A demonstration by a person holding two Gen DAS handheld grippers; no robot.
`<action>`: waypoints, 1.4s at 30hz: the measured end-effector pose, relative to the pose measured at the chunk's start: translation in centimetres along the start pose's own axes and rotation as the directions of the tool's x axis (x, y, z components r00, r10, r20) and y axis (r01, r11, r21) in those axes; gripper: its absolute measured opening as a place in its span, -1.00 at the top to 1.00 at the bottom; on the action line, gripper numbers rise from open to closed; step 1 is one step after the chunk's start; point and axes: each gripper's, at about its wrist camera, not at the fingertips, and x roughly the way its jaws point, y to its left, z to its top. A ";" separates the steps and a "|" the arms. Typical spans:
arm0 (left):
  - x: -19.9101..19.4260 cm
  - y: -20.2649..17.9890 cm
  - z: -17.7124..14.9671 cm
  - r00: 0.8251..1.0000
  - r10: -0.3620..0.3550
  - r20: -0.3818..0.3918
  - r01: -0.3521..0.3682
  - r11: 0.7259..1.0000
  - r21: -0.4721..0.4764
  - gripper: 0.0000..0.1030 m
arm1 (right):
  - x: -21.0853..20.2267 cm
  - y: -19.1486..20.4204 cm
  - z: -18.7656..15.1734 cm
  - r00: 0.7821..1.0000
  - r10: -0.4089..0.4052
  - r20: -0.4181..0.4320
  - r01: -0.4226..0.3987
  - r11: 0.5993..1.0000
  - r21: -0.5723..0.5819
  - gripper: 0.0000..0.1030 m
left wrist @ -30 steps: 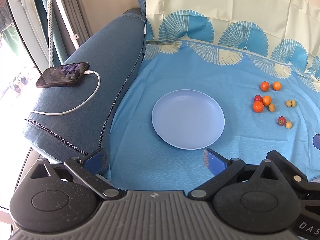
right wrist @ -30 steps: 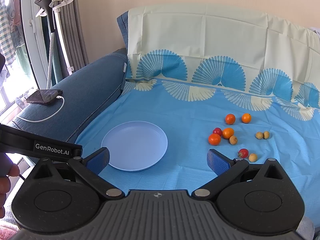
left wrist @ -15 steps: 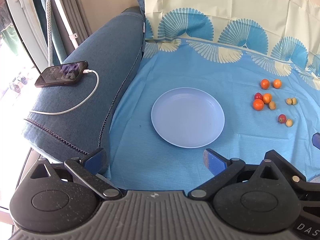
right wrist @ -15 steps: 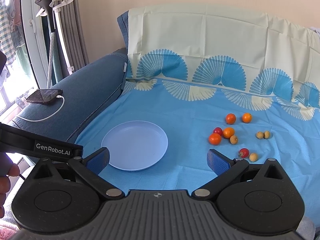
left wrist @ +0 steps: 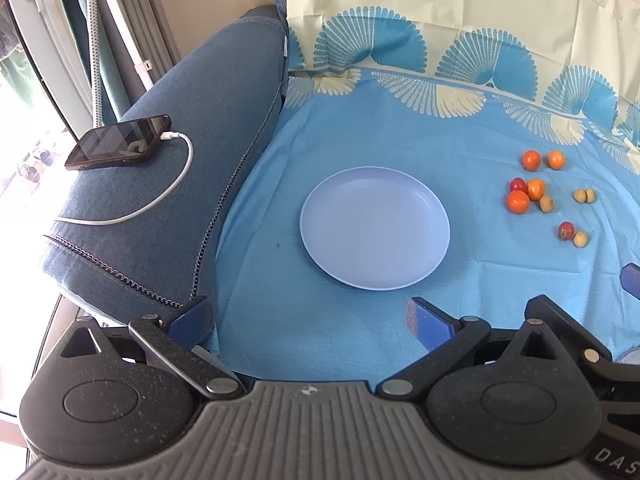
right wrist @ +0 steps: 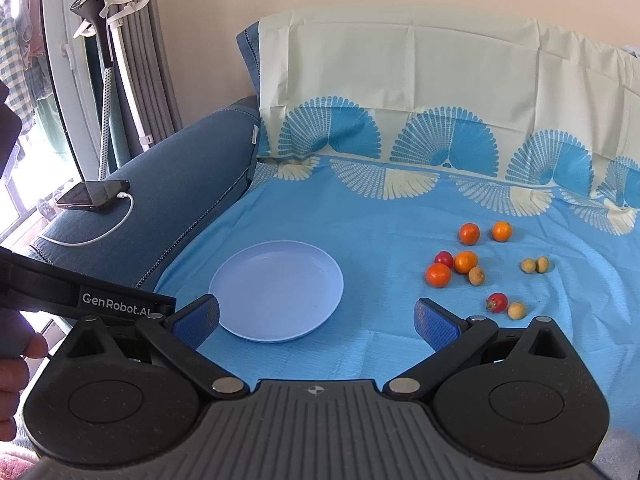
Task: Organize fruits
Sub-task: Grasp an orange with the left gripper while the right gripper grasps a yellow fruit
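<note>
Both claws hung wide and empty at the near edge of the sofa seat: left claw just short of the plate, right claw with the plate ahead to its left and the fruit ahead to its right. Plate held nothing; no fruit was gripped, so the step in hand was judged to be the first pick. Fruit lay loose on the blue cloth, to the right of the plate and apart from it. Count, right view: oranges 4, namely a back pair and two in the middle cluster; red fruit 2; small tan fruit 4, one against the cluster, two touching as a pair, one beside the near red. Total 10; plate 1. Off task: phone on its cable on the armrest. Advice for the pick: the right claw is the nearer; begin with the near red or its tan neighbour, which sit clear of the cluster. Straddle one fruit only, come down from above, close gently since round fruit may roll on soft cloth and the red may bruise. Leave the touching cluster until its outliers are gone.
</note>
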 end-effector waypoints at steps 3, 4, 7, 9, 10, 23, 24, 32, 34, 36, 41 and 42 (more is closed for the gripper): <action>0.3 -0.3 0.1 1.000 -0.016 -0.014 0.016 1.000 0.000 -0.99 | 0.4 -0.6 -0.2 1.000 -0.003 -0.003 0.003 1.000 0.022 -0.99; 0.5 -0.4 0.2 1.000 -0.024 -0.018 0.024 1.000 -0.001 -0.99 | 0.6 -0.8 -0.3 1.000 -0.007 -0.002 0.007 1.000 0.029 -0.99; 1.1 -1.3 0.3 0.999 -0.030 -0.031 0.030 1.000 0.001 -0.99 | 1.0 -2.0 -0.6 0.999 -0.045 0.015 0.044 0.998 0.050 -0.99; 1.7 -2.4 0.7 0.999 -0.029 -0.040 0.030 0.999 0.025 -0.99 | 1.5 -3.4 -0.7 0.995 -0.093 0.033 0.091 0.994 0.066 -0.99; 2.0 -3.0 0.9 0.999 -0.031 -0.042 0.033 0.999 0.038 -0.99 | 1.8 -4.6 -0.9 0.991 -0.129 0.043 0.125 0.989 0.077 -0.99; 12.4 -18.7 7.7 0.983 -0.165 -0.082 0.179 0.958 0.224 -0.99 | 12.4 -21.3 -4.6 0.904 -0.427 -0.031 0.427 0.904 0.023 -0.99; 13.6 -20.0 8.2 0.980 -0.175 -0.090 0.192 0.954 0.232 -0.99 | 13.6 -22.1 -4.9 0.908 -0.418 -0.040 0.418 0.908 0.003 -0.99; 21.9 -28.0 11.5 0.975 -0.176 -0.133 0.207 0.937 0.280 -0.99 | 19.6 -25.4 -5.5 0.956 -0.291 -0.029 0.284 0.947 -0.151 -0.92; 23.4 -29.0 12.0 0.973 -0.175 -0.151 0.212 0.937 0.279 -0.99 | 20.2 -25.7 -5.8 0.968 -0.248 -0.040 0.238 0.956 -0.173 -0.88; 24.9 -29.8 12.2 0.967 -0.176 -0.183 0.223 0.933 0.282 -0.99 | 20.8 -26.2 -6.0 0.974 -0.215 -0.071 0.202 0.966 -0.162 -0.79; 26.5 -29.5 12.0 0.948 -0.228 -0.224 0.277 0.936 0.217 -0.53 | 20.2 -26.6 -6.1 0.988 -0.137 -0.071 0.130 0.987 -0.098 -0.11; 26.3 -29.1 12.2 0.943 -0.247 -0.222 0.290 0.938 0.189 -0.18 | 20.0 -26.4 -6.1 0.987 -0.149 -0.063 0.142 0.985 -0.102 0.11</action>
